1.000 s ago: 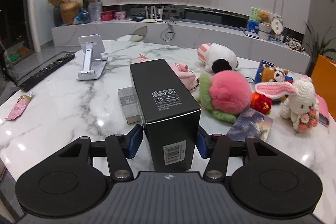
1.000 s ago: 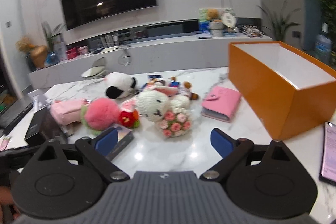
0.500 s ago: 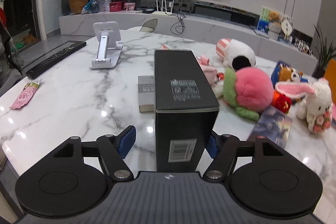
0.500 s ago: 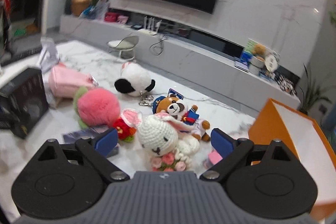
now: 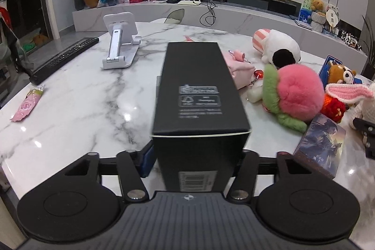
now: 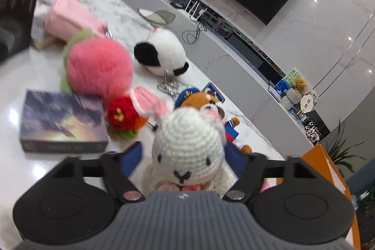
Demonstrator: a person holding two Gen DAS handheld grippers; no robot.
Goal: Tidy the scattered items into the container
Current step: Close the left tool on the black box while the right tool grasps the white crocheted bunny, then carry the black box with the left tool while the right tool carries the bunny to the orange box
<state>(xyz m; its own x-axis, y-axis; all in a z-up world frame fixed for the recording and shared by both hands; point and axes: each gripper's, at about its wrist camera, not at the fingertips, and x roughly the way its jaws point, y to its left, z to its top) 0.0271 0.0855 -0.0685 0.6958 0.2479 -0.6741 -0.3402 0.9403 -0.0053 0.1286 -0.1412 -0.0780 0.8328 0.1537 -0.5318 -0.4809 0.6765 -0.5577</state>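
Note:
A long black box [image 5: 199, 90] lies on the marble table [image 5: 82, 109], running away from me. My left gripper [image 5: 194, 156] straddles its near end; the jaws are closing and the blue pads [image 5: 145, 159] press its sides. A white crochet rabbit [image 6: 187, 132] with pink ears sits between the fingers of my right gripper [image 6: 185, 156]. Those jaws are closing too, with a gap still showing at the left pad [image 6: 133, 157]. The orange container [image 6: 324, 154] stands at the far right.
Right of the black box lie a pink peach plush [image 5: 295, 95], a panda plush [image 5: 279, 48], a bear plush [image 5: 339, 72], a pink pouch [image 5: 236, 65] and a picture box [image 5: 323, 144]. To the left are a phone stand [image 5: 119, 39], a remote [image 5: 63, 57] and a pink packet [image 5: 28, 104].
The left jaws widened, then closed in on the black box, which now lies straight between them. The right gripper rolled, swung down to the rabbit, and its jaws narrowed round it.

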